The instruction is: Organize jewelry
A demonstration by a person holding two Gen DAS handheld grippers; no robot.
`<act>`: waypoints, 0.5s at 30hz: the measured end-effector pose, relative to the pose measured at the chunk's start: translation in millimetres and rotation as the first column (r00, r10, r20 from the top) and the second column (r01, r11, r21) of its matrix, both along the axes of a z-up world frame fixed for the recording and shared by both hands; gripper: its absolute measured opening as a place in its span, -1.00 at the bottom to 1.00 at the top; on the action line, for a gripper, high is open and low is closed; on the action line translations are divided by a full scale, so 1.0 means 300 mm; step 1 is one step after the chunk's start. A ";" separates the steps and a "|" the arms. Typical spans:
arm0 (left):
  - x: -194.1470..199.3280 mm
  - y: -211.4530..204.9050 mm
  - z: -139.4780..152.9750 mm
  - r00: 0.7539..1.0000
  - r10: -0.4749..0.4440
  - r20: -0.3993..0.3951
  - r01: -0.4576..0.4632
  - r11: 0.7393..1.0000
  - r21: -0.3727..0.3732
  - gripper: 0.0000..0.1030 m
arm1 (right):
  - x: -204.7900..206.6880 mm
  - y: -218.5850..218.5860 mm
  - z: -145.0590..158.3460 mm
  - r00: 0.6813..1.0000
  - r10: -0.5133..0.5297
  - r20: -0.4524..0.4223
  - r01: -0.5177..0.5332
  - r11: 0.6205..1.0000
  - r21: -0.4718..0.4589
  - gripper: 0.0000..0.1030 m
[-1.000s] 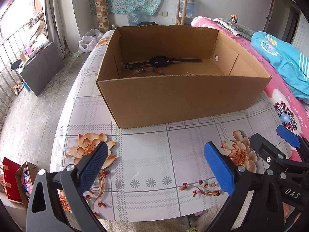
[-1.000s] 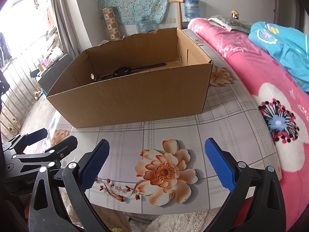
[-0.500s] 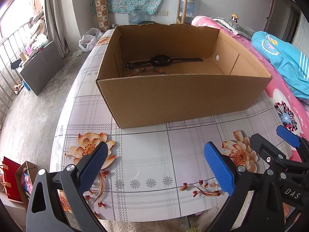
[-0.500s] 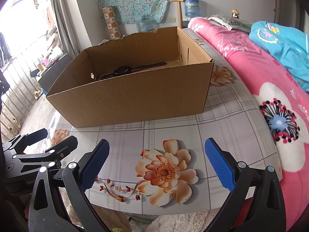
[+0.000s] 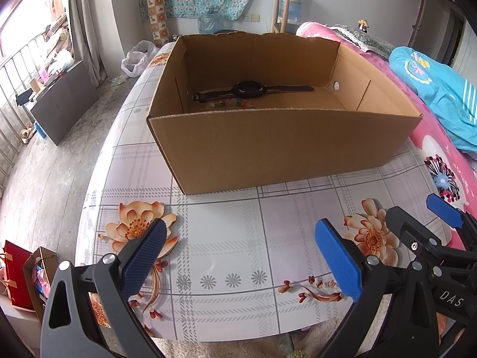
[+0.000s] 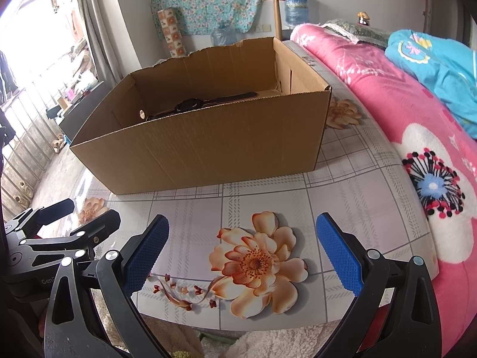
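An open cardboard box stands on the flowered table. Inside it lies a black wristwatch, laid flat, with a string of coloured beads just in front of it. My left gripper hovers open over the table's near edge, well short of the box, nothing between its blue pads. My right gripper is open too, empty, above a printed orange flower. Each gripper shows at the side of the other's view.
The table has a plaid cloth with flower prints. A bed with a pink blanket and a blue quilt runs along the right. To the left, the floor holds a dark board and a red bag.
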State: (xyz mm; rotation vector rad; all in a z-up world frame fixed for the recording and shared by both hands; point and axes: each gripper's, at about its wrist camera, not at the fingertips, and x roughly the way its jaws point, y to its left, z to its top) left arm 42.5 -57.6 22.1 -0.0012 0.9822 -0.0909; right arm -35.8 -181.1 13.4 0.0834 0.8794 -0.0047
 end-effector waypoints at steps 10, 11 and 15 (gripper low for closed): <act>-0.001 0.001 0.000 1.000 -0.001 -0.010 0.001 1.000 -0.001 0.89 | 0.001 -0.009 -0.006 1.000 0.001 -0.006 -0.001 1.000 0.005 0.84; 0.002 0.000 0.001 1.000 -0.001 -0.012 0.001 1.000 -0.001 0.89 | 0.000 -0.010 -0.007 1.000 0.001 -0.007 -0.001 1.000 0.006 0.84; 0.009 -0.003 -0.001 1.000 -0.003 -0.020 0.003 1.000 -0.003 0.89 | 0.002 -0.012 -0.010 1.000 0.000 -0.012 0.000 1.000 0.009 0.84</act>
